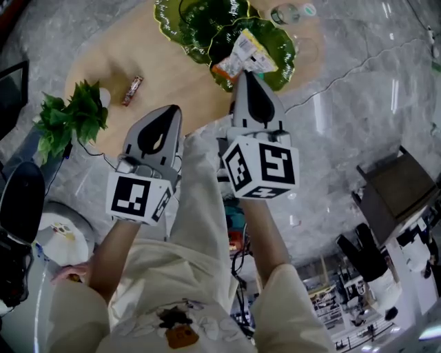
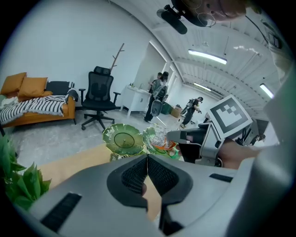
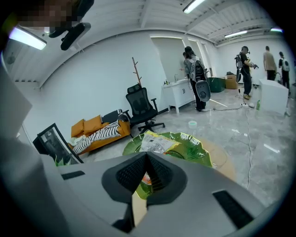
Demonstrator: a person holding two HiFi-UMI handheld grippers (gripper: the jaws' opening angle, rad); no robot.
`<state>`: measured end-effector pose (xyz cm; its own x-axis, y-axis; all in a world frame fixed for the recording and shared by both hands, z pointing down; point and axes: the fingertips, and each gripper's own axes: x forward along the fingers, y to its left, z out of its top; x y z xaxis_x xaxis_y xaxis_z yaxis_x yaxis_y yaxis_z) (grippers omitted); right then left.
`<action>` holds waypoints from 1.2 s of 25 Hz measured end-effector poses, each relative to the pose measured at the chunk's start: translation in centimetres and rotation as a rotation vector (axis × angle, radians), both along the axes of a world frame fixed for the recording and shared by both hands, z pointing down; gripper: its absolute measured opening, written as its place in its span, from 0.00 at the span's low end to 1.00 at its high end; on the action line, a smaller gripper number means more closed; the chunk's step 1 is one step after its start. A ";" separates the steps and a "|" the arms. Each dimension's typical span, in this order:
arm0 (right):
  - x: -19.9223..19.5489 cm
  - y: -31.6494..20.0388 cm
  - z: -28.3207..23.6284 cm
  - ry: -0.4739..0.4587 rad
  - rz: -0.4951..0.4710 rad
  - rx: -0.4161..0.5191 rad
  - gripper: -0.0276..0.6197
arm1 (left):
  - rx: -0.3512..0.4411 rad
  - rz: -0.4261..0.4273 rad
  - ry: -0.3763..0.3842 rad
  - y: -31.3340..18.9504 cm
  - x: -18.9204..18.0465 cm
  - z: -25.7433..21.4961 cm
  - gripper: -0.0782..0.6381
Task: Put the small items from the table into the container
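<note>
A wooden table holds two green leaf-shaped dishes. The nearer dish contains snack packets; the farther dish looks empty. A small wrapped bar lies alone on the table's left part. My left gripper hovers over the table's near edge, right of the bar, shut with nothing in it. My right gripper is shut and empty, its tip just short of the packets' dish. The packets lie straight ahead of it.
A leafy green plant stands at the table's left end. A clear bottle lies beyond the dishes. An office chair, an orange sofa and several people are farther back in the room.
</note>
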<state>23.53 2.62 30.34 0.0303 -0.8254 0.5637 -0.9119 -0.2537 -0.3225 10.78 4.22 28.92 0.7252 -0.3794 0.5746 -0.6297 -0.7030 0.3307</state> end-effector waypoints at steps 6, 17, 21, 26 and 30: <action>0.3 -1.2 0.6 0.009 -0.006 -0.009 0.05 | -0.005 -0.008 0.002 -0.6 0.2 0.4 0.12; -0.1 -1.7 1.3 0.066 -0.050 -0.043 0.05 | -0.011 -0.019 -0.006 -1.4 -0.1 0.6 0.12; 0.1 -1.7 1.4 0.069 -0.049 -0.038 0.05 | -0.015 -0.022 -0.004 -1.1 -0.1 0.9 0.12; 0.2 -1.8 1.1 0.067 -0.031 -0.020 0.05 | -0.018 -0.020 -0.007 -1.0 -0.1 1.2 0.12; 0.5 -1.7 0.9 0.062 -0.021 -0.009 0.05 | -0.015 -0.018 -0.004 -1.0 0.1 1.1 0.12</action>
<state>24.01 0.90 31.28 0.0474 -0.8214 0.5683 -0.9352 -0.2363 -0.2636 10.85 3.18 30.06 0.7162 -0.3838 0.5829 -0.6435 -0.6864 0.3387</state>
